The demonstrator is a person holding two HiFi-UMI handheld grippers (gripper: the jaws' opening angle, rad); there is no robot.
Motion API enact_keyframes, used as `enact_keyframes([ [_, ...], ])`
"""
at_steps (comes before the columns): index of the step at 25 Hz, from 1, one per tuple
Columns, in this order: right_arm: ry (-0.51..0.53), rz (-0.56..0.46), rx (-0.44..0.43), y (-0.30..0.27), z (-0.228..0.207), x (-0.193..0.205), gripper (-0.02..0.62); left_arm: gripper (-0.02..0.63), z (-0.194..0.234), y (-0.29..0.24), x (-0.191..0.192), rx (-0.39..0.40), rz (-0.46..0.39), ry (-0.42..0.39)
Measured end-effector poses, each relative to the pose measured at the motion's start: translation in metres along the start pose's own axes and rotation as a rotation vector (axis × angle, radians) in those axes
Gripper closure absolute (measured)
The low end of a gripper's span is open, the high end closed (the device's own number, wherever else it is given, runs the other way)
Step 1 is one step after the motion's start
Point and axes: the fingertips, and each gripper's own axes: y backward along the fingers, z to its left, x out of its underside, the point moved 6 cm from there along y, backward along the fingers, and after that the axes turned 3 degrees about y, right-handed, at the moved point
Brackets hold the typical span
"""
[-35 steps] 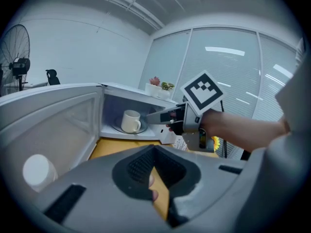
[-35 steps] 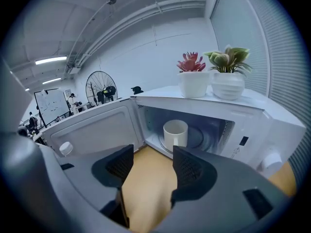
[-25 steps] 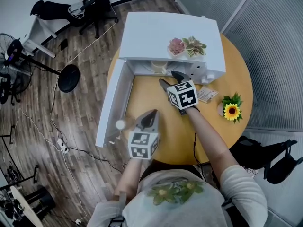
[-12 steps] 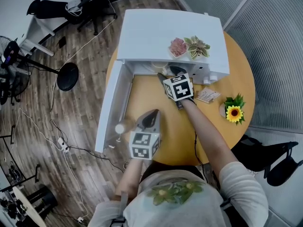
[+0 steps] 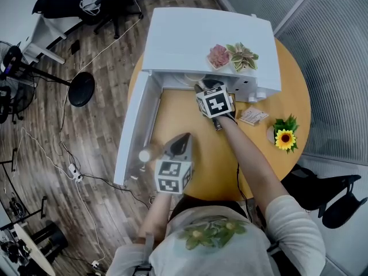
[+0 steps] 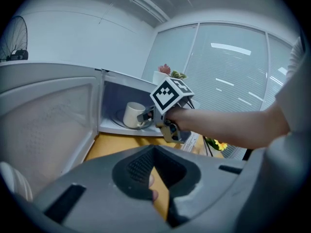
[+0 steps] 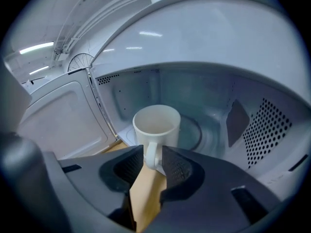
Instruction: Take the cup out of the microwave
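Right claw (image 7: pixel 153 154) closing on cup (image 7: pixel 156 125) handle inside microwave (image 7: pixel 272 130), arm (image 5: pixel 253 165) outstretched; left claw (image 6: pixel 154 149) closed

soft, even daylight; fisheye-warped, dark-vignetted edges

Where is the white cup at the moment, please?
In the right gripper view, the cup stands centre frame on the glass turntable inside the microwave, its handle between the right gripper's closing jaws.

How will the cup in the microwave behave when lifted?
The cup looks rigid ceramic, probably fragile if knocked. It appears empty, so likely light. The right gripper is closing its jaws round the handle alone, so it may tilt.
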Motion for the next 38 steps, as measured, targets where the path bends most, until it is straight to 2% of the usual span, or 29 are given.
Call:
enact_keyframes([
  [2,0.005,0.008,0.007,-0.001,-0.001,0.0,0.495,0.603,0.001,0.0,0.002,-0.002,0.003,0.002],
  [6,0.01,0.019,0.012,-0.001,-0.003,0.0,0.528,0.604,0.002,0.0,0.004,-0.007,0.013,0.006],
  [20,0.077,-0.009,-0.028,0.012,0.0,0.005,0.534,0.604,-0.002,0.003,0.003,-0.009,0.005,0.003],
  [38,0.065,-0.032,-0.039,0.054,0.014,0.034,0.534,0.603,-0.017,0.028,0.007,-0.031,-0.022,-0.012],
])
